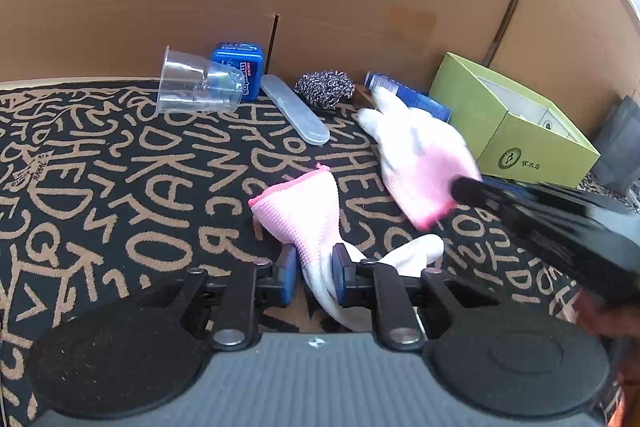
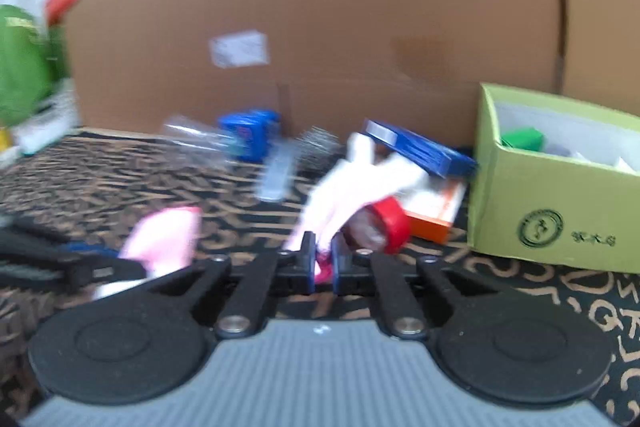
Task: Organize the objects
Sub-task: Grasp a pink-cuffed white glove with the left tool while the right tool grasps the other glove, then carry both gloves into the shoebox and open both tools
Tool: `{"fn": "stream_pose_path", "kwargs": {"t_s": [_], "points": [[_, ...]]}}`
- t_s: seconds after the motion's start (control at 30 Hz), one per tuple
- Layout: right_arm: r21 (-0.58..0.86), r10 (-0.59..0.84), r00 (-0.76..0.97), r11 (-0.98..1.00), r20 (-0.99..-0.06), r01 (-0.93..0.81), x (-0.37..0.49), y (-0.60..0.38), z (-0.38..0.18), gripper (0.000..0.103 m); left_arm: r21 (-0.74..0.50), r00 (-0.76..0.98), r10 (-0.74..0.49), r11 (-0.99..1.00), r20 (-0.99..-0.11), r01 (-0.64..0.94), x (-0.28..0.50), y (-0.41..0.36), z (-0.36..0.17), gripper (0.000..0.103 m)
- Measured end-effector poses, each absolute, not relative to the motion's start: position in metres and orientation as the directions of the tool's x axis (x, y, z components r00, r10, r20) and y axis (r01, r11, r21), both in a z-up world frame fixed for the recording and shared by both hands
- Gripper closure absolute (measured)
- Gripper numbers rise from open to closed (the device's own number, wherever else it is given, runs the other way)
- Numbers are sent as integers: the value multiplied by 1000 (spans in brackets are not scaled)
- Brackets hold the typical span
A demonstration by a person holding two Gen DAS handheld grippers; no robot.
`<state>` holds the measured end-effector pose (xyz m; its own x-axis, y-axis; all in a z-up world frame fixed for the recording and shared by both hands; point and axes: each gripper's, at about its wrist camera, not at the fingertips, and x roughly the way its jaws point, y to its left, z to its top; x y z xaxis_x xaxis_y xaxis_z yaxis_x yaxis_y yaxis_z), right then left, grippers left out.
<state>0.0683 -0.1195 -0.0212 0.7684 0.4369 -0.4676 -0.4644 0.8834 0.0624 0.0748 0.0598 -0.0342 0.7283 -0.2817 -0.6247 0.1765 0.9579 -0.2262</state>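
Left gripper (image 1: 314, 277): clamped on near pink-cuffed glove (image 1: 298, 215).
Right gripper (image 2: 322, 261): clamped on far glove's cuff (image 1: 420, 163).

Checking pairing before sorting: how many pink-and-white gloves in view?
2. One glove is pinched in the left gripper; the other glove hangs from the right gripper, by its pink cuff, near the green box. More could be hidden inside that box.

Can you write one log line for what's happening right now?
left tool: shut on glove | right tool: shut on second glove | green box: open
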Motion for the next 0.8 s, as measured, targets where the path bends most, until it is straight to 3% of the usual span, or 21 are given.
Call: {"fn": "stream_pose_path", "kwargs": {"t_s": [0.2, 0.27, 0.37, 0.4, 0.43, 0.47, 0.5, 0.53, 0.8], "points": [[99, 531, 666, 815, -524, -571, 3, -131, -9, 96, -212, 732, -285, 958, -619, 194, 66, 59, -33, 85], [70, 484, 669, 835, -564, -545, -12, -138, -13, 96, -216, 730, -295, 955, -617, 204, 63, 58, -32, 85], [4, 347, 701, 897, -623, -441, -12, -147, -23, 94, -201, 730, -287, 958, -620, 206, 60, 53, -31, 76], [-20, 314, 721, 910, -617, -414, -11, -149, -22, 90, -191, 735, -270, 963, -622, 191, 58, 51, -31, 67], [-39, 293, 743, 919, -601, -393, -10, -149, -19, 78, -183, 741, -253, 967, -622, 176, 56, 50, -30, 60], [-50, 289, 767, 922, -573, -385, -9, -148, -15, 67, -181, 747, -240, 970, -620, 162, 53, 50, -29, 45], [-61, 296, 792, 921, -534, -385, -10, -145, -10, 41, -182, 757, -236, 971, -610, 155, 49, 51, -27, 42], [-72, 299, 809, 920, -507, -385, -9, -143, -6, 31, -184, 764, -239, 970, -599, 160, 46, 51, -25, 41], [-60, 308, 786, 915, -536, -399, 28, -120, -24, 30, -214, 713, -289, 957, -638, 197, 50, 45, -32, 38]]}}
